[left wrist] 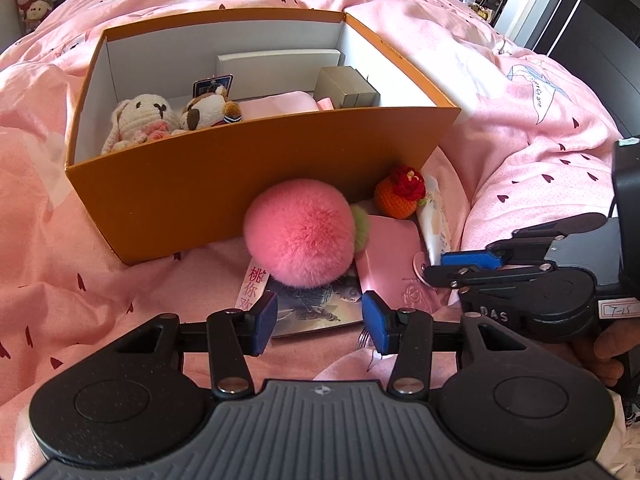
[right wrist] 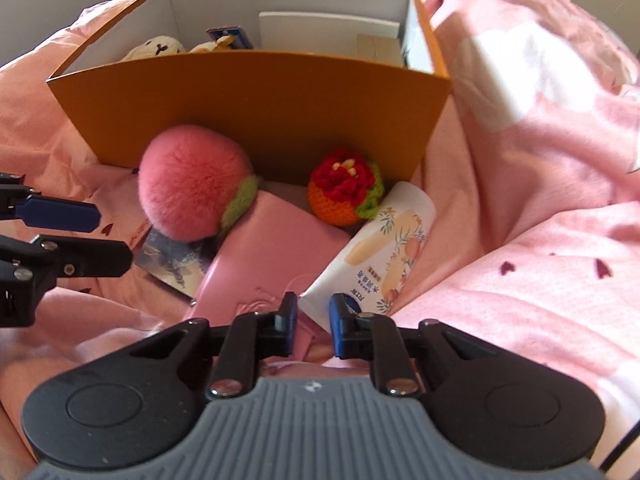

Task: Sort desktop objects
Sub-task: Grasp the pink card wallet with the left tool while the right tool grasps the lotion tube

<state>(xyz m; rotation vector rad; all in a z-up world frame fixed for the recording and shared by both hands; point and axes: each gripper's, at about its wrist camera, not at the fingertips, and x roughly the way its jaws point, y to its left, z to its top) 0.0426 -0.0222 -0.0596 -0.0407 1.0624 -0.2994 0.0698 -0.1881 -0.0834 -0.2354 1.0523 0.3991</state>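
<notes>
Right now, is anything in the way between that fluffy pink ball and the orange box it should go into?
Only the orange cardboard box's own front wall: the fluffy pink pompom peach lies on the pink bedspread against it, so it must be lifted over. Inside, two crocheted toys fill the left; the middle looks freer.

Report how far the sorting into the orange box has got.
Done: the white bunny, a calico plush and small cartons sit inside the orange box. In hand: the right gripper is at the tube's end. Left outside: pink pompom, crochet orange, pink wallet, card.
</notes>
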